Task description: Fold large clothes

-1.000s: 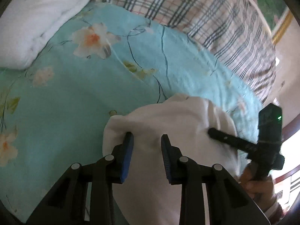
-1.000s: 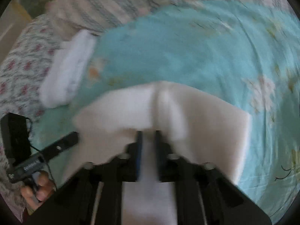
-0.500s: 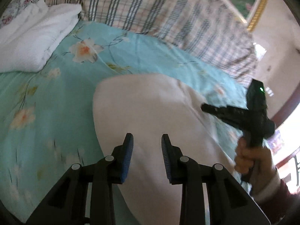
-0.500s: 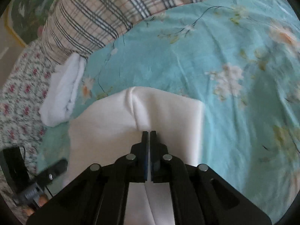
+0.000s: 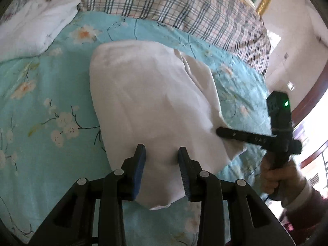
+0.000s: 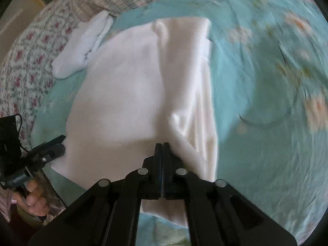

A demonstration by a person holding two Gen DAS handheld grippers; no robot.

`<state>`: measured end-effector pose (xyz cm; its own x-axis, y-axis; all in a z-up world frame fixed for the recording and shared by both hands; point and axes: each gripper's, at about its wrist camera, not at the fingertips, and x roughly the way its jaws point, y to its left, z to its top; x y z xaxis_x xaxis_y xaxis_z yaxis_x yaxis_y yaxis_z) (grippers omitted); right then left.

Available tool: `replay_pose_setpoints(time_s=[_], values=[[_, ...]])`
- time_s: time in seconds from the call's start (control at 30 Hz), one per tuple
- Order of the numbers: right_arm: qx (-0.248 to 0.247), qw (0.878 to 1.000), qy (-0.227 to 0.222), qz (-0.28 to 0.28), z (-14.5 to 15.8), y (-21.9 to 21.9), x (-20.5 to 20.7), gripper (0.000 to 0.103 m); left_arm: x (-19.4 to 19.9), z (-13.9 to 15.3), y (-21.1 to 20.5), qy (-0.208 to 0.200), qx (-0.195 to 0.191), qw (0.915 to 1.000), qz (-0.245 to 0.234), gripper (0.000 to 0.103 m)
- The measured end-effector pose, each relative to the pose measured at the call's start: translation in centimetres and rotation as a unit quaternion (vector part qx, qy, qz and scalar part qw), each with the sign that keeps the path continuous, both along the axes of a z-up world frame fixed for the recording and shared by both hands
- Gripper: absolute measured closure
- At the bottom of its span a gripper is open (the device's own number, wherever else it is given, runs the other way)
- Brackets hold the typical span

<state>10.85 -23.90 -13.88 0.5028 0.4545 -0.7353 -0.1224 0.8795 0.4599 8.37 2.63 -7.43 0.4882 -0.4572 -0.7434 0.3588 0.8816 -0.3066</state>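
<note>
A large white garment (image 5: 153, 102) lies folded on the teal flowered bedsheet (image 5: 51, 102), with a lengthwise crease along its right side (image 6: 184, 102). My left gripper (image 5: 161, 149) hovers over its near edge. The jaws are opening, the cloth lies under and between them, and the pads do not press on it. My right gripper (image 6: 162, 144) is shut on a raised fold at the garment's near right edge. In the left wrist view its tip (image 5: 219, 131) meets that edge. The left gripper (image 6: 61, 141) shows at the garment's left corner.
A folded white towel (image 5: 34, 26) lies at the far left of the bed (image 6: 82, 49). A plaid quilt (image 5: 184, 6) is bunched along the head. A pink-flowered cover (image 6: 20, 61) borders the left side. A person's hand (image 5: 272, 180) holds each tool.
The garment went from a bunched heap to a longer, flatter panel. Both grippers drew back toward the near edge of the bed, the right one keeping its pinch on the cloth.
</note>
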Motion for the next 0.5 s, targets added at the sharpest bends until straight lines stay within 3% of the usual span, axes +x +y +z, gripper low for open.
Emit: replay_pose_setpoints(time_s=[0.07,0.17,0.37,0.47,0.5], values=[[-0.017,1.0,-0.006,-0.001,0.2,0.4,-0.2,0.103,-0.2,-0.1,-0.5,-0.009,0.019,0.9998,0.0,0.069],[-0.046,0.999,-0.011,-0.002,0.4,1.3,-0.4,0.103,0.2,-0.6,-0.3,-0.006,0.005,0.9999,0.014,0.069],[-0.029,0.999,-0.012,-0.017,2.2,0.9,-1.2,0.103,0.3,-0.5,-0.3,-0.008,0.005,0.9998,0.017,0.069],[-0.022,0.998,-0.038,-0.051,4.1,-0.1,-1.2,0.099,0.3,-0.3,-0.3,-0.008,0.007,0.9997,0.02,0.069],[-0.021,0.997,-0.042,-0.058,4.4,-0.3,-1.0,0.09,0.2,-0.1,-0.4,-0.01,0.011,0.9996,0.023,0.069]])
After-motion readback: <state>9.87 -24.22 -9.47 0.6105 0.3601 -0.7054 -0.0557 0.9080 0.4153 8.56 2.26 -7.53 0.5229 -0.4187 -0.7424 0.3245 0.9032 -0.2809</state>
